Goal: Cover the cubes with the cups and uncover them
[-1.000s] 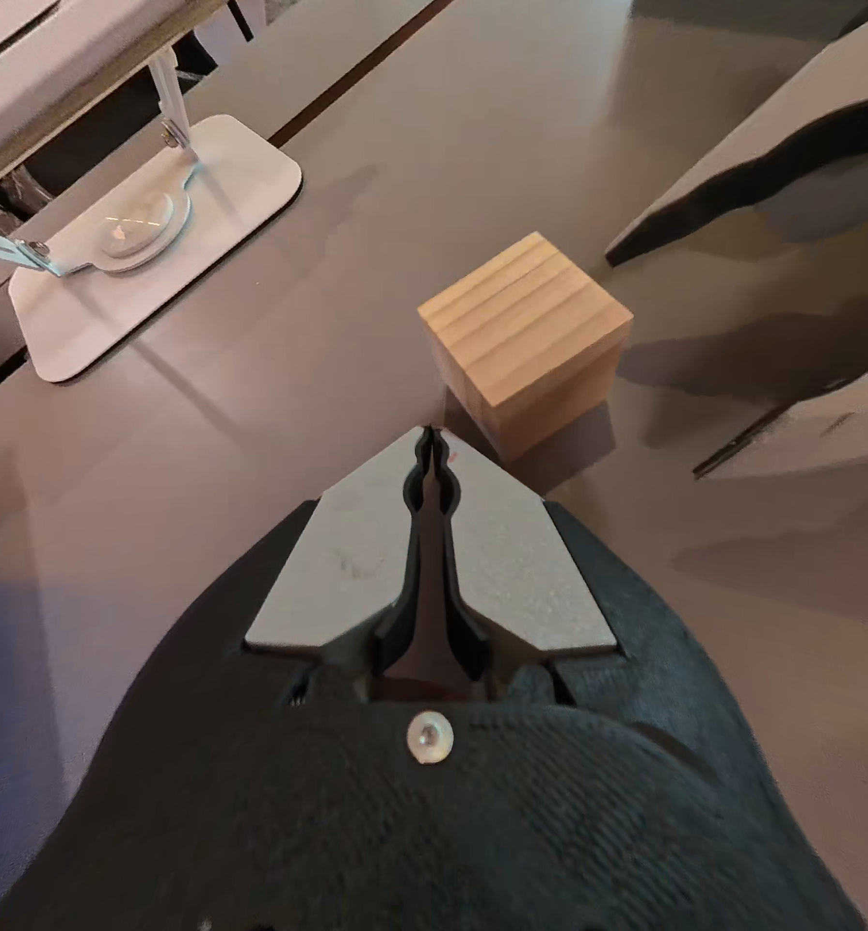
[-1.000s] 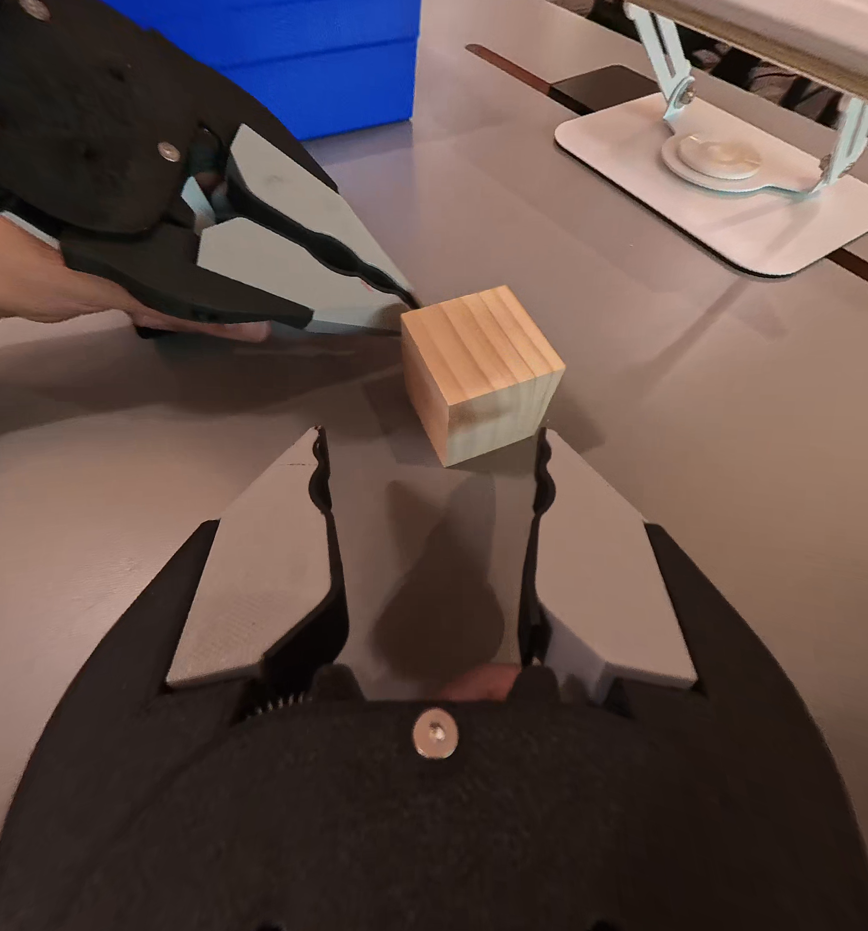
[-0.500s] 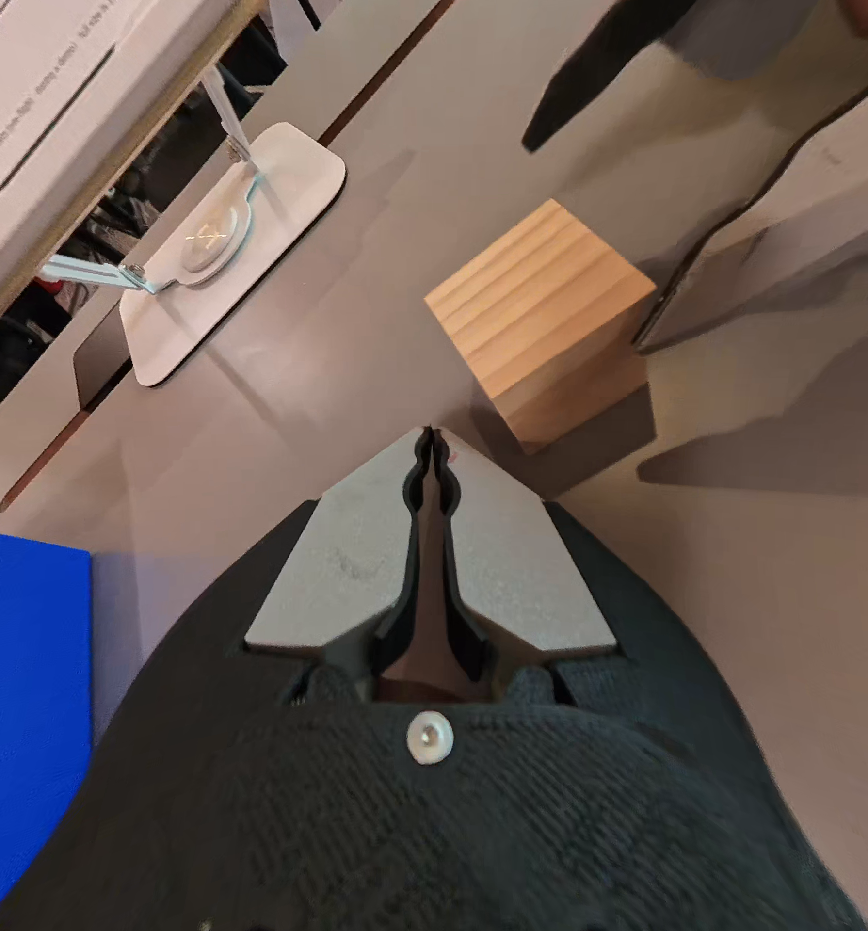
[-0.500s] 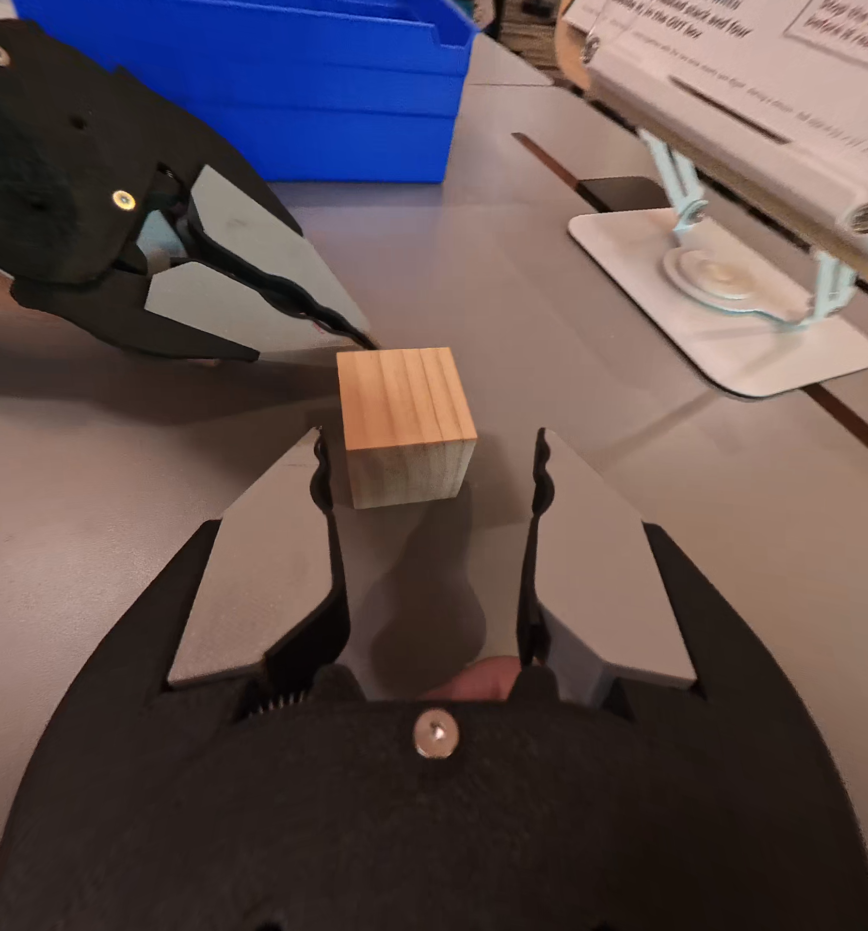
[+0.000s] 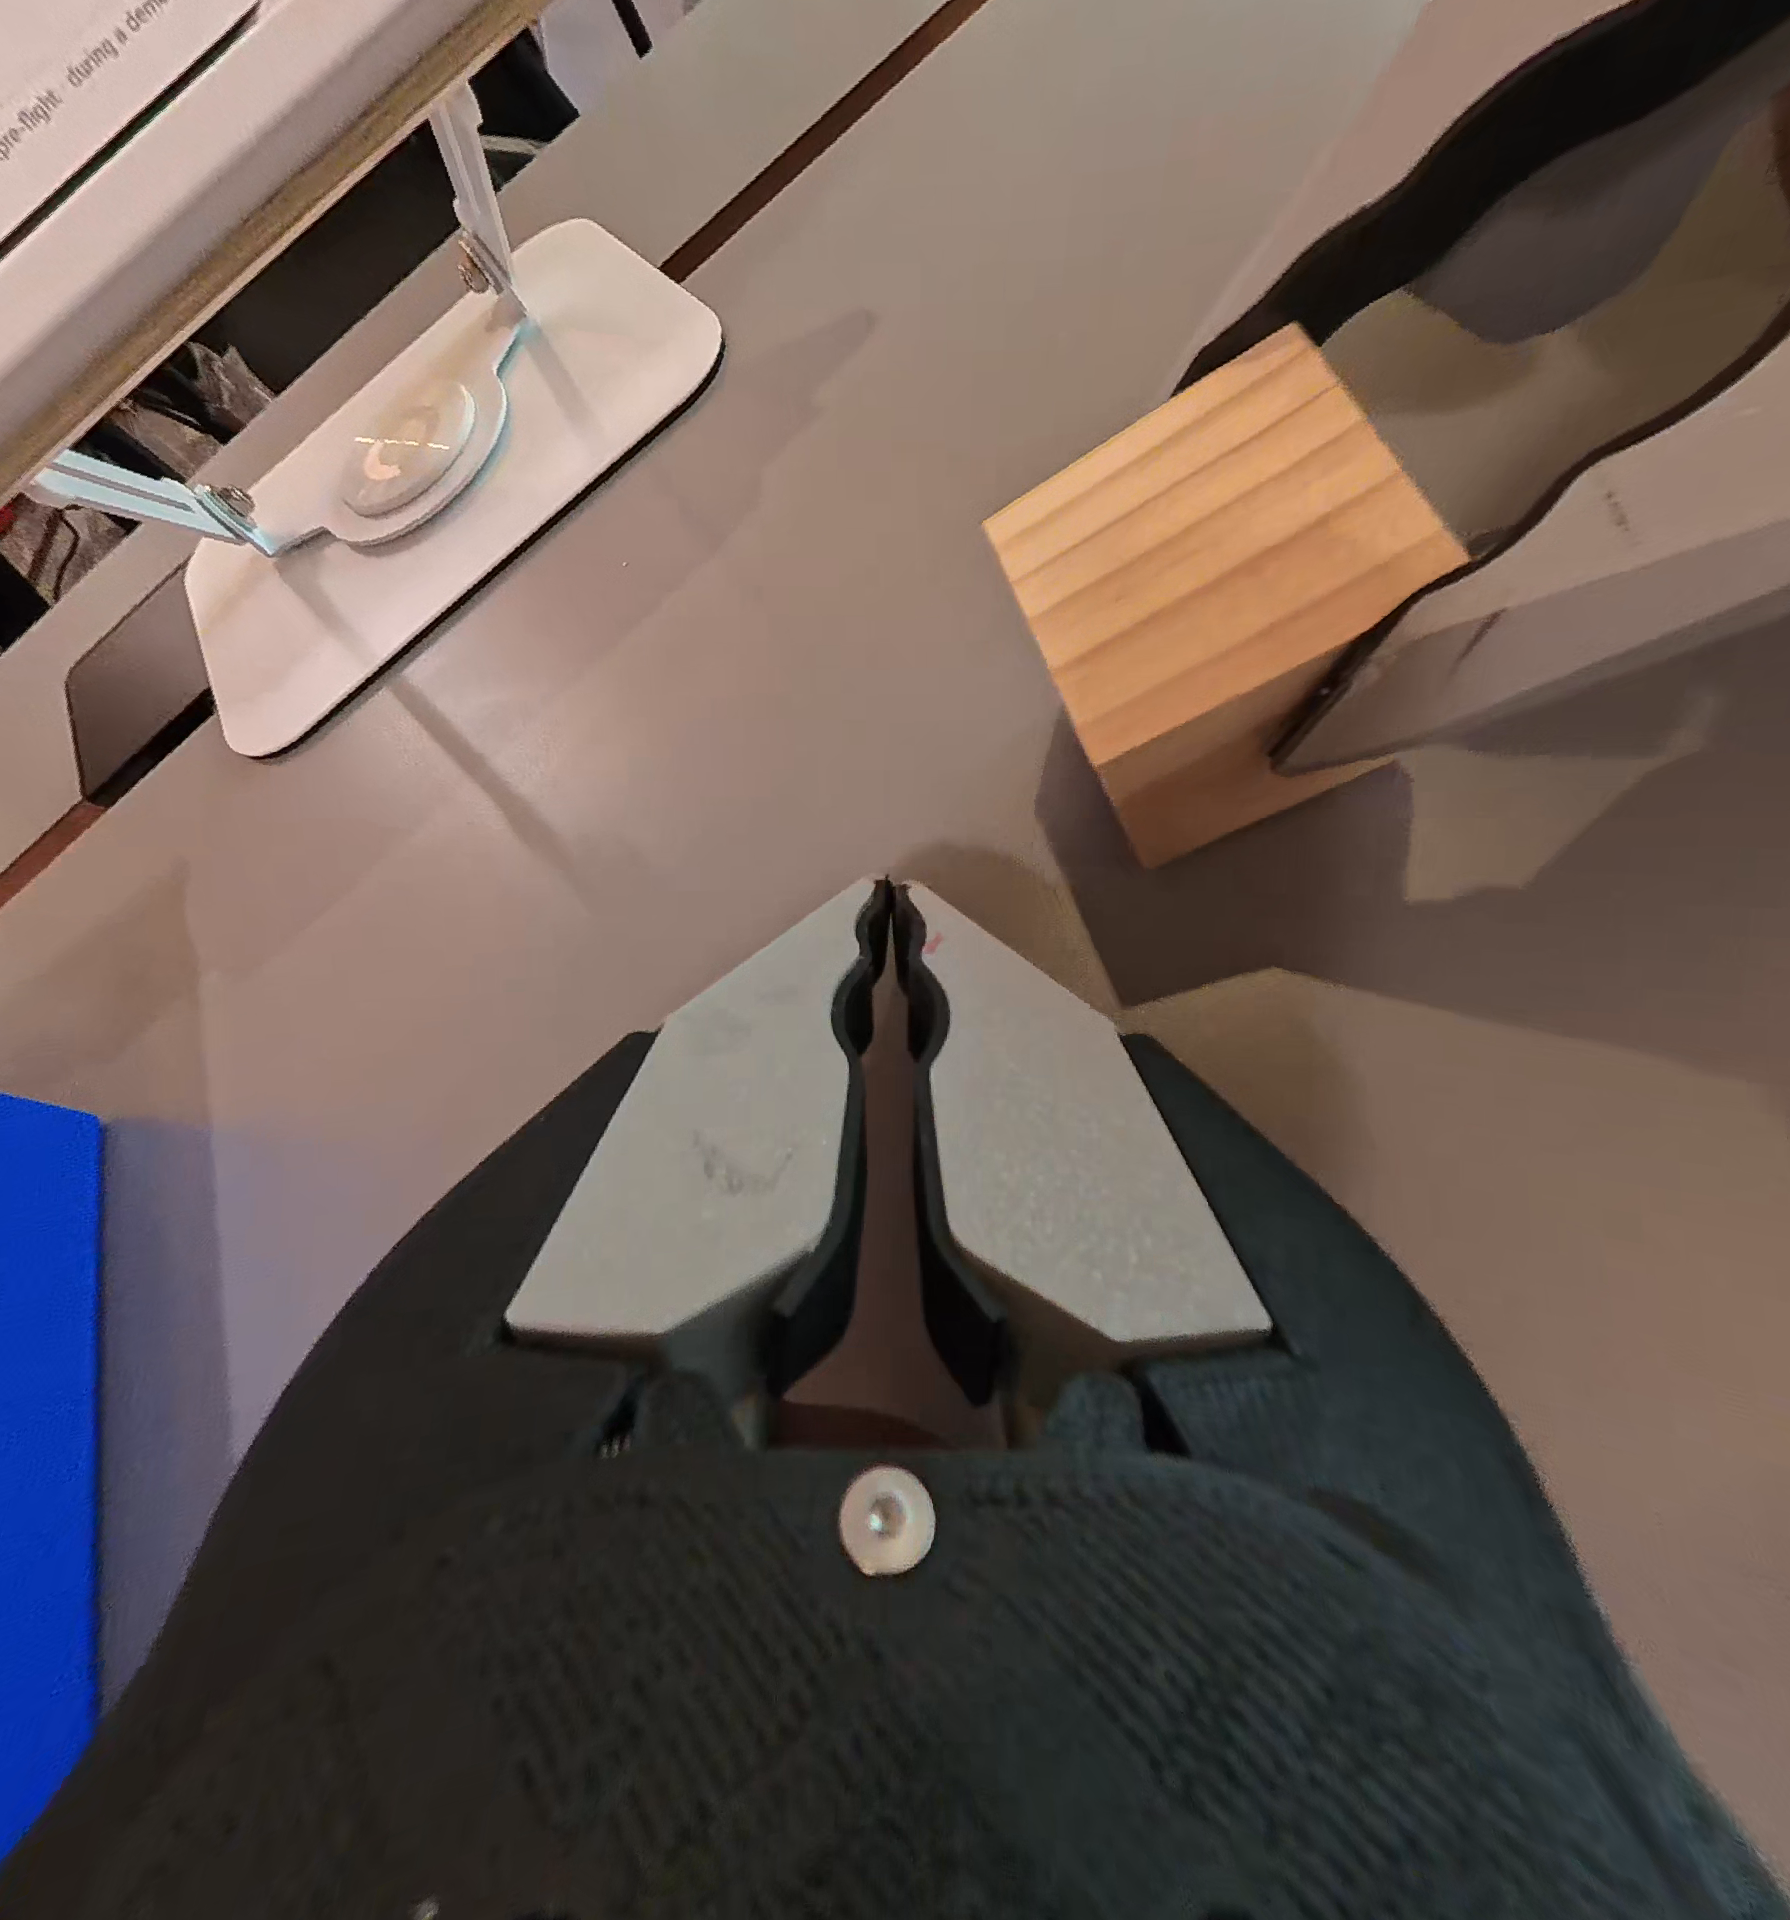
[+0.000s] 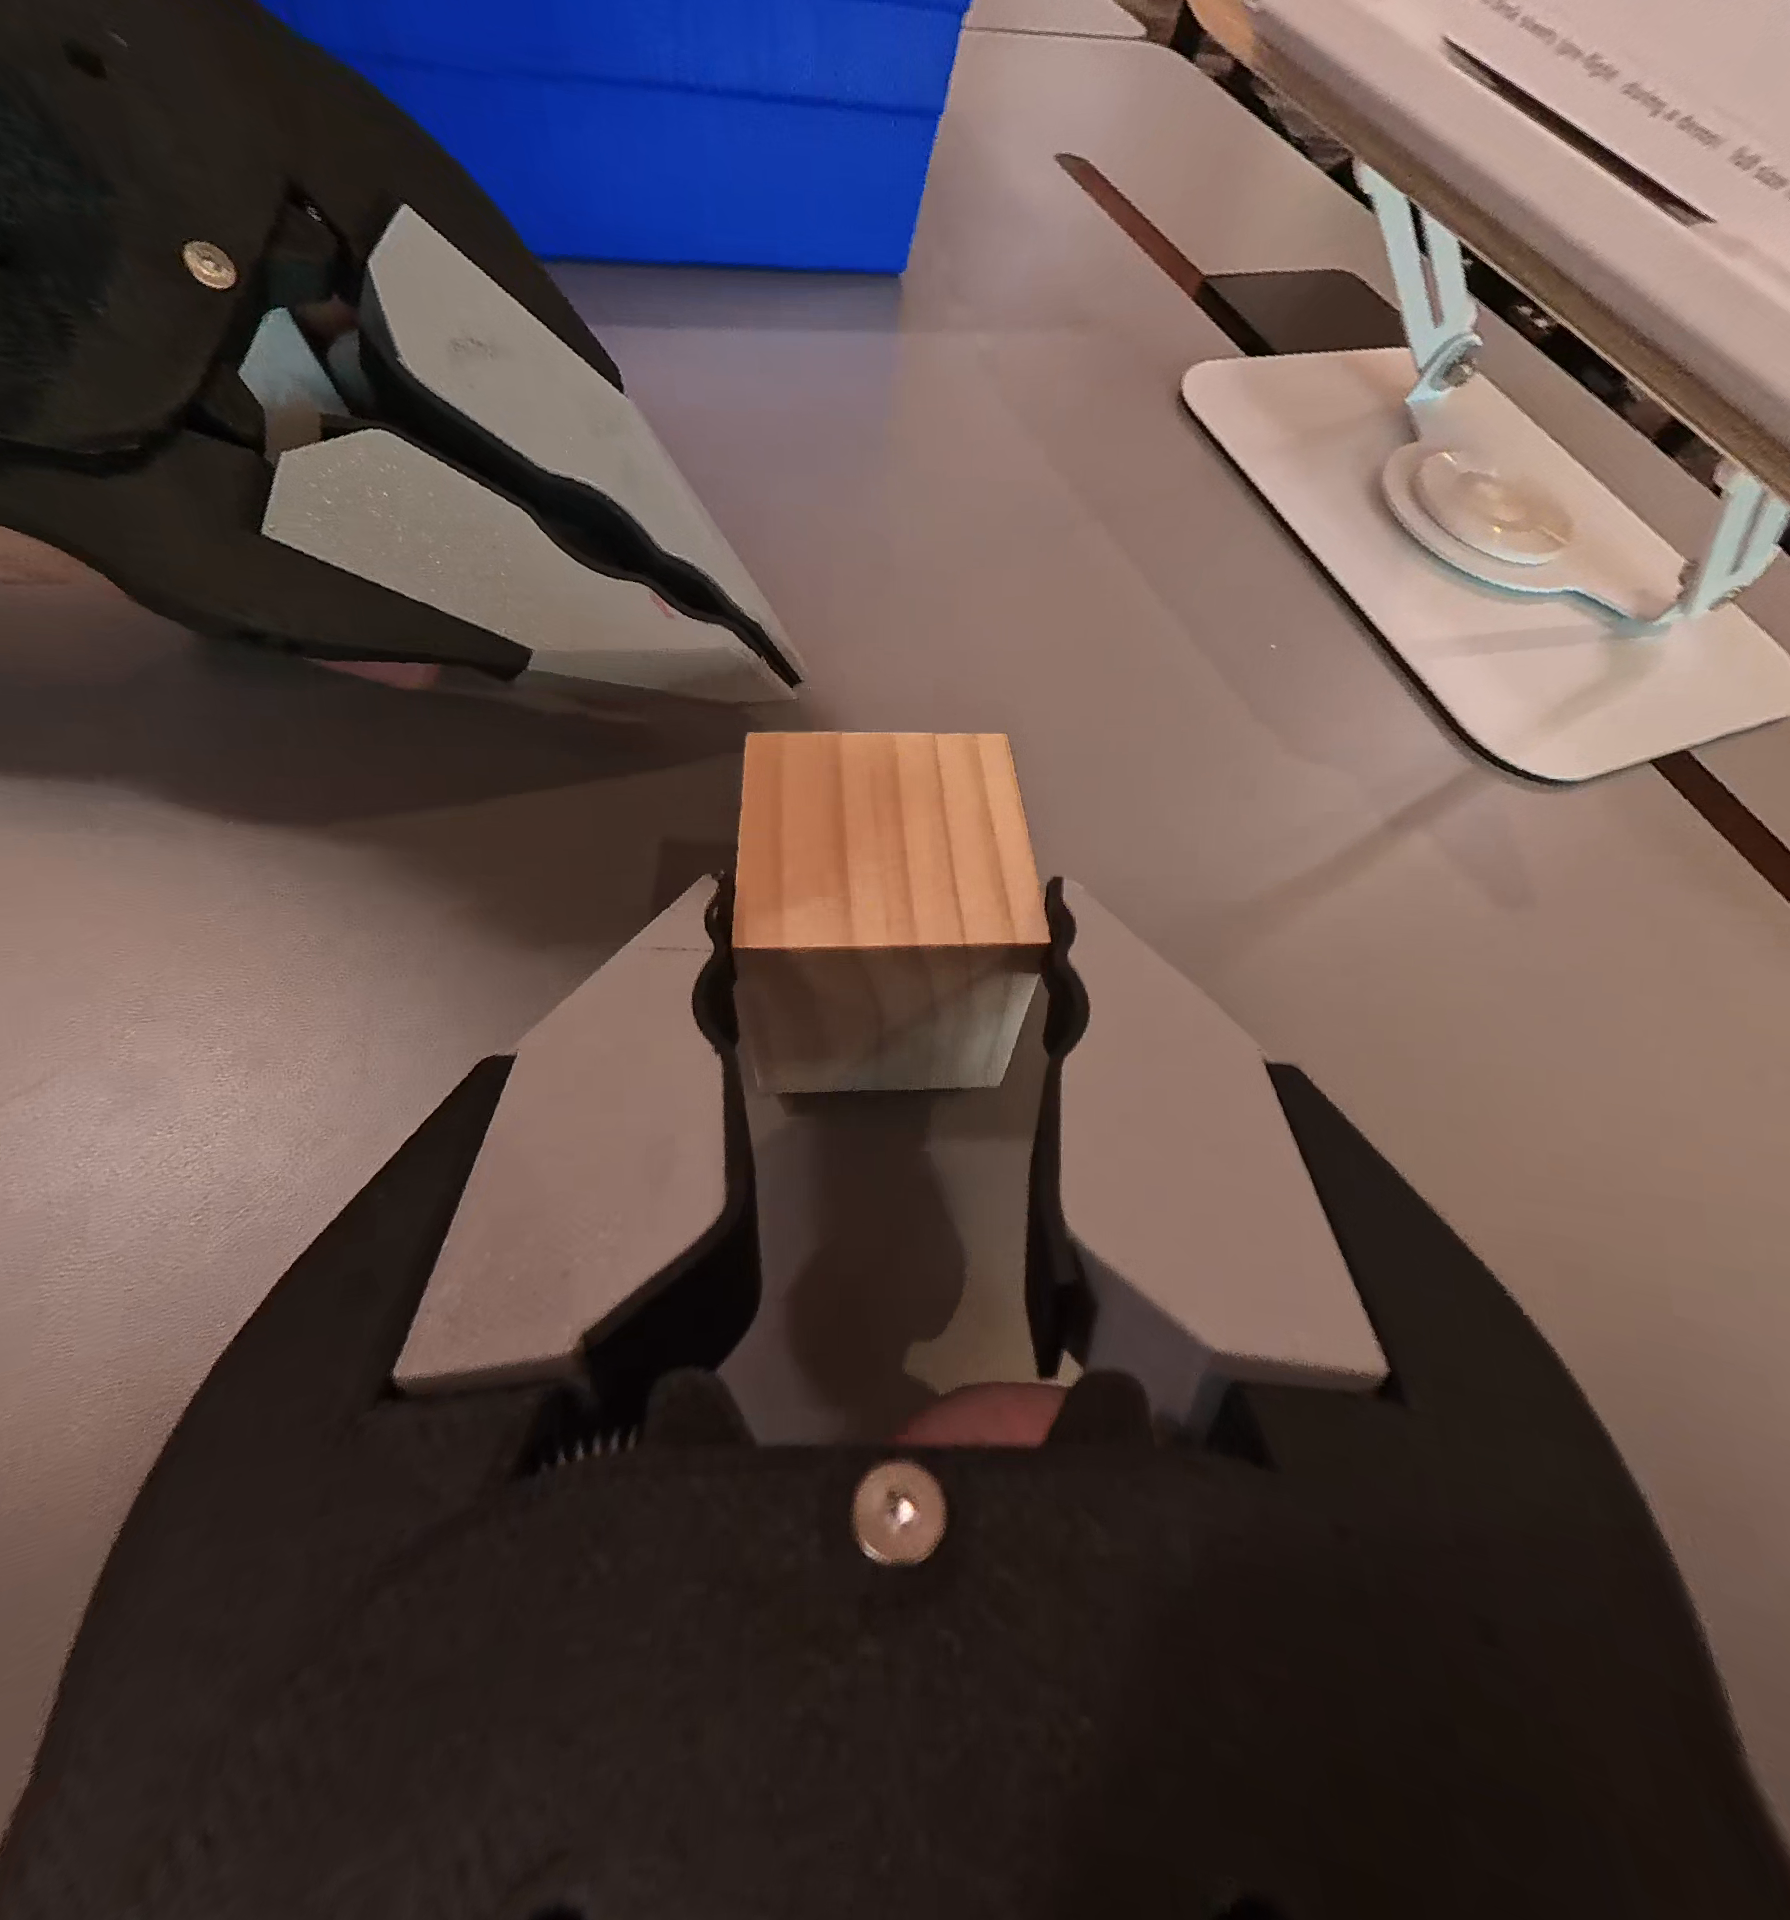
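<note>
A light wooden cube [image 6: 886, 842] stands on the grey table [image 6: 1286, 1039]. My right gripper [image 6: 883, 914] is shut on the cube, one black pad pressed on each side face near the cube's front. The left wrist view shows the same cube [image 5: 1223, 540] at the upper right, with the right gripper's fingers [image 5: 1556, 623] on two opposite sides of it. My left gripper [image 5: 891, 888] is shut with nothing between its pads. It sits low over the table, a short way left of the cube, and shows in the right wrist view [image 6: 782, 675]. No cup is in view.
A blue bin [image 6: 662, 135] stands at the back left, and its edge shows in the left wrist view [image 5: 8, 1455]. A white stand base [image 6: 1493, 561] with a tilted board [image 6: 1597, 156] over it sits at the back right. A dark seam [image 6: 1753, 831] crosses the table.
My right gripper moved forward until the cube stood between its open fingers, then closed onto the cube's sides. My left gripper stayed shut and drew slightly away from the cube.
</note>
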A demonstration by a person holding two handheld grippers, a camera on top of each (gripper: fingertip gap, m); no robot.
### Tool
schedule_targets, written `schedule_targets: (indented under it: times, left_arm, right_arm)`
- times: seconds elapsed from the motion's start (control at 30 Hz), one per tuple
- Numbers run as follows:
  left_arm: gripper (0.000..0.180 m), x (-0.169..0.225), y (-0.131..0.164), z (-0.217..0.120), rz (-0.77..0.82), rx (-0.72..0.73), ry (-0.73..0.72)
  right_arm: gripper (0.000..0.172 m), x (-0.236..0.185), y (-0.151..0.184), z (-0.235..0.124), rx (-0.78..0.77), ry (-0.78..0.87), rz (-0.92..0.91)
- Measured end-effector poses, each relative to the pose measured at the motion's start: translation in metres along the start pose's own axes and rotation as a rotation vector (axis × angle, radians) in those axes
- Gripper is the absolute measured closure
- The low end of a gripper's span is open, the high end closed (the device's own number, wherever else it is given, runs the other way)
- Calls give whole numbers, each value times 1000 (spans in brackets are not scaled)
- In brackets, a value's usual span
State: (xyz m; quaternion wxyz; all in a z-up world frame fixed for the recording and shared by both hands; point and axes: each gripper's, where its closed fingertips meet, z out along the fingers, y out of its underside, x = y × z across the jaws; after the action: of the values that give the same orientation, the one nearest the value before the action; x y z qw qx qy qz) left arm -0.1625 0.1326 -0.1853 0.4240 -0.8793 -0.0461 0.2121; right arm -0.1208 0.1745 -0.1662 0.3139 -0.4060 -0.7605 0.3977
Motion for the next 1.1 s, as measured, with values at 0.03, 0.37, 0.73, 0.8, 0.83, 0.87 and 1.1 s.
schedule_targets:
  times: [0.03,0.37,0.73,0.8,0.83,0.87,1.1]
  left_arm:
    - [180,0,0,0,5,1,-7]
    - [180,-3,2,-2,24,1,-27]
    - [180,2,4,0,114,-21,-58]
    - [180,-1,4,-2,97,-13,-66]
    - [180,-2,4,-2,87,-13,-68]
    - [180,-4,5,-3,78,-12,-68]
    - [180,-2,6,-2,88,-22,-62]
  right_arm:
    - [116,1,0,-3,-9,20,6]
    - [116,-48,-27,-126,80,198,-24]
    - [116,86,61,-315,-177,646,343]
    - [116,97,82,-313,-240,660,370]
    - [116,100,90,-311,-252,663,384]
    - [115,102,97,-309,-258,671,395]
    - [116,114,149,-296,-308,704,471]
